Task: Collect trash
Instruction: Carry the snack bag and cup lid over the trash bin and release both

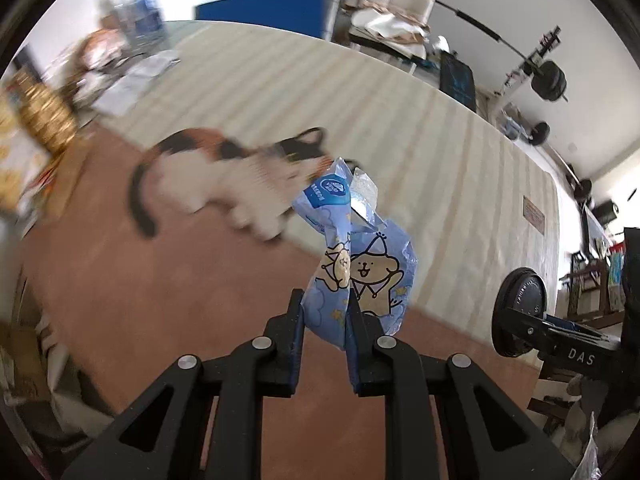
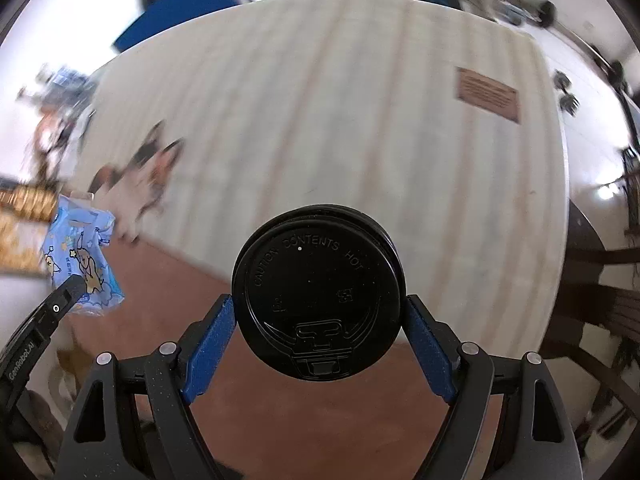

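Observation:
My left gripper is shut on a crumpled blue snack wrapper with a cartoon cat print, held up above the floor. The wrapper also shows at the left of the right wrist view, with the left gripper's finger below it. My right gripper is shut on a black plastic coffee cup lid marked "CAUTION CONTENTS HOT", held by its edges, its top facing the camera. The lid and right gripper also show at the right of the left wrist view.
A calico cat walks on the floor just beyond the wrapper, blurred; it also shows in the right wrist view. A cream striped rug covers the floor past brown flooring. Clutter, bottles and boxes stand at the left; weights and furniture at the right.

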Action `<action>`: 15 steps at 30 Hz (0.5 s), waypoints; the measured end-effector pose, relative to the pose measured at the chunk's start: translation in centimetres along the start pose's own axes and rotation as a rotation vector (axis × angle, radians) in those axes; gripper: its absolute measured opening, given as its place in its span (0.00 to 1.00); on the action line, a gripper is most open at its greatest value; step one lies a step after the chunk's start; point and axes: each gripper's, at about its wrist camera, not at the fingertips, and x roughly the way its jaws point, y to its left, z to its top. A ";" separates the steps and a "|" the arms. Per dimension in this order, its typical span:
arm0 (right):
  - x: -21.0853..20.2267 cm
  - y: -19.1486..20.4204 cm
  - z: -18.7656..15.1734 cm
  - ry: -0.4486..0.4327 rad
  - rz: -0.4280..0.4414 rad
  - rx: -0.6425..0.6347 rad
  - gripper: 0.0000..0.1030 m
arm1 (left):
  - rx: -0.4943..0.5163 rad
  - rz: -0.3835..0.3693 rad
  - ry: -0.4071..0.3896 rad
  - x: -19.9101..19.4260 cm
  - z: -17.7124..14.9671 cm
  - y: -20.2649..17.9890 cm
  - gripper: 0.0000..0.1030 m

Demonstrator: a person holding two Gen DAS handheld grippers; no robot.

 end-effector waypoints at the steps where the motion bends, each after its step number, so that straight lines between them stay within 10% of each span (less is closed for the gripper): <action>1: -0.2 1.2 -1.2 -0.002 0.007 -0.021 0.83 | -0.017 0.001 -0.009 -0.7 -0.9 1.0 0.14; 15: 3.0 20.4 -26.9 0.148 0.136 -0.302 0.82 | -0.341 0.037 0.006 -9.0 -23.4 22.2 0.15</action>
